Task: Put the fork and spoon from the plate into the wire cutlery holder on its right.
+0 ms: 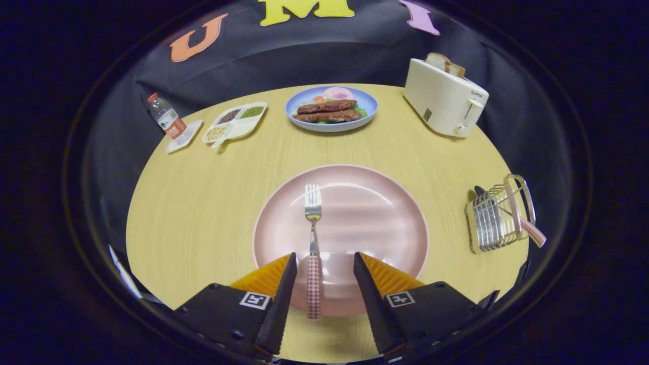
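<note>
Gripper [324, 263] spread wide, holding nothing, hovering over near rim of pink plate [340, 238]. Fork [313, 243] lies on plate w/ tines pointing away, checked handle running back btwn the fingers, closer to left finger than right, end overhanging plate's near rim. Wire cutlery holder [499, 213] sits right of plate, well apart, w/ one checked-handle utensil [530, 229] already in it, prob. the spoon. Step in hand looks like the fork pick: shift slightly left to centre handle in the gap, drop low, close on checked handle, not the thin neck. Lift level before swinging right; plate looks slick, so fork may skid.
</note>
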